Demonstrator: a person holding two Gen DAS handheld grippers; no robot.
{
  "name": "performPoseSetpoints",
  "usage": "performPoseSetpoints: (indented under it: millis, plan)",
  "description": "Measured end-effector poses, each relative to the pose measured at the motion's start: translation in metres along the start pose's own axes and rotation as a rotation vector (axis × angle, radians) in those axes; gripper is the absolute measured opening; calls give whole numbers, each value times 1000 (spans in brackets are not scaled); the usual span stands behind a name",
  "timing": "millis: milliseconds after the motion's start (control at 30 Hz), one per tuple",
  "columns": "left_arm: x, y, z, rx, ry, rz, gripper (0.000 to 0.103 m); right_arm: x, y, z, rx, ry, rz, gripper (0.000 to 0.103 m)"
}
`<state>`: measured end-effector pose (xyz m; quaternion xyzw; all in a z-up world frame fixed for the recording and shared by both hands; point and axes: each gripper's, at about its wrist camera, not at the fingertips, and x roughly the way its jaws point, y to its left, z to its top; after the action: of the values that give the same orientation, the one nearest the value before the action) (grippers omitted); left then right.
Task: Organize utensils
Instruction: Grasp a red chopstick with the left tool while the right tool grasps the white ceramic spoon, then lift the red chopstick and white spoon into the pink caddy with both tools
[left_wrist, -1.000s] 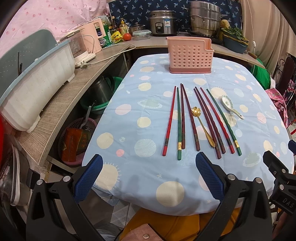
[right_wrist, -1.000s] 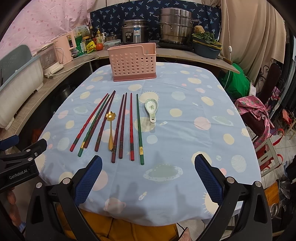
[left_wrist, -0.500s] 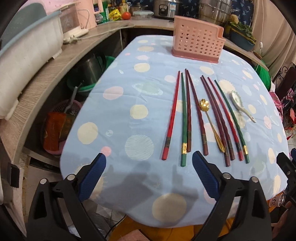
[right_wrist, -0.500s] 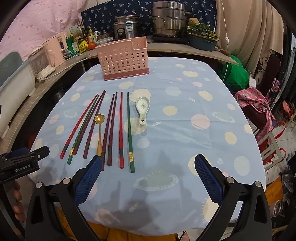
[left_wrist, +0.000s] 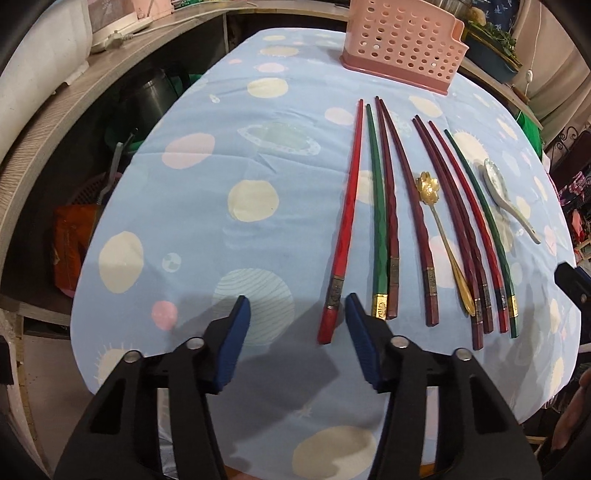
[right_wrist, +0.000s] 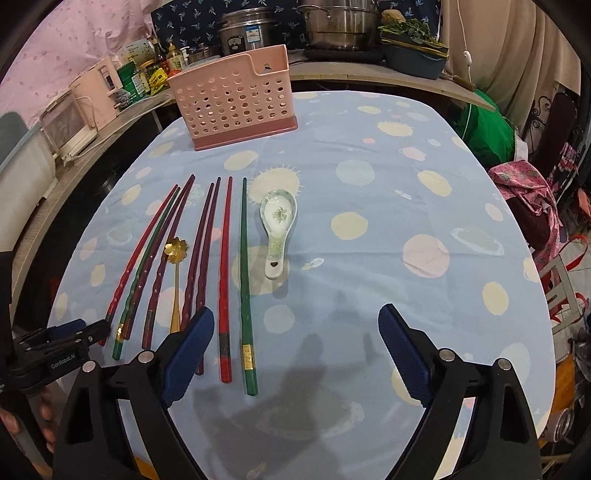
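Note:
Several red, green and dark chopsticks (left_wrist: 384, 206) lie side by side on the blue dotted tablecloth (left_wrist: 221, 229). A gold flower spoon (left_wrist: 439, 229) lies among them and a white ceramic spoon (left_wrist: 506, 195) lies to their right. A pink perforated holder (left_wrist: 400, 40) stands at the far end. My left gripper (left_wrist: 297, 321) is open, low over the cloth, its right finger beside the near end of the leftmost red chopstick (left_wrist: 341, 229). My right gripper (right_wrist: 295, 334) is open above the near ends of a red chopstick (right_wrist: 224, 273) and a green chopstick (right_wrist: 245, 280). The ceramic spoon (right_wrist: 277, 225) and holder (right_wrist: 234, 98) show there too.
A wooden counter (left_wrist: 55, 122) curves along the left with a white tub and appliances. Pots and a rice cooker (right_wrist: 255, 31) stand behind the holder. Baskets and a pot sit under the counter. Pink cloth and a chair (right_wrist: 535, 206) are off the table's right side.
Both grippers have moved forward and down toward the chopsticks' near ends. My left gripper's jaws have narrowed from wide open. The utensils have not moved.

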<state>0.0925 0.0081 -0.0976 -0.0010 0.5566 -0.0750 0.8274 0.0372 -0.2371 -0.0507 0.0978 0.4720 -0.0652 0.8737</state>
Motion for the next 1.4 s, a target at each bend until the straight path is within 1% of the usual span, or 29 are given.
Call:
performPoseSetpoints:
  millis: [67,133,167,200,233,267,333,367,433,467,500,600,633,867,967,1100,1200,1300,1400]
  plan:
    - [0,-1,1,0,-5,-8,40,6,0,7,2,6,13,80]
    - [0,-1,2,-4,-5,-17,24,12,0,15,3,7,23,73]
    - [0,-1,3,-4,-2,-20,20,15,-1,19,6,8,27,71]
    - [0,-2,3,-4,2,-20,12,18,-2,24,13,9,34,66]
    - [0,-2,4,-5,4,-20,12,21,-4,27,22,12,44,61]
    - [0,-3,4,-4,6,-19,11,25,-5,30,31,15,56,58]
    - [0,-4,4,1,9,-16,10,32,-8,36,54,25,80,47]
    - [0,-5,4,5,10,-14,9,35,-10,38,66,32,92,44]
    - [1,-6,4,10,11,-5,9,43,-13,41,91,52,124,33]
    - [1,-7,4,11,11,-3,9,47,-14,41,98,64,134,30]
    - [1,-7,5,10,12,-2,9,51,-14,41,104,74,143,24]
    - [1,-6,4,10,12,-1,9,59,-15,39,116,100,165,14]
    - [1,-6,4,10,11,0,9,61,-15,39,117,105,170,13]
    - [2,-6,5,10,4,-3,9,71,-19,28,137,134,184,13]
    - [2,-5,5,7,1,-5,9,71,-20,25,134,124,183,9]
    - [1,-5,6,4,1,-11,9,68,-20,24,125,124,180,8]
    - [-6,-4,7,-3,-17,-14,7,57,-19,28,109,96,166,7]
    - [-22,-3,13,-14,-53,-16,7,39,-16,38,74,45,138,7]
    - [-41,-1,23,-25,-98,-25,7,23,-13,52,55,5,127,7]
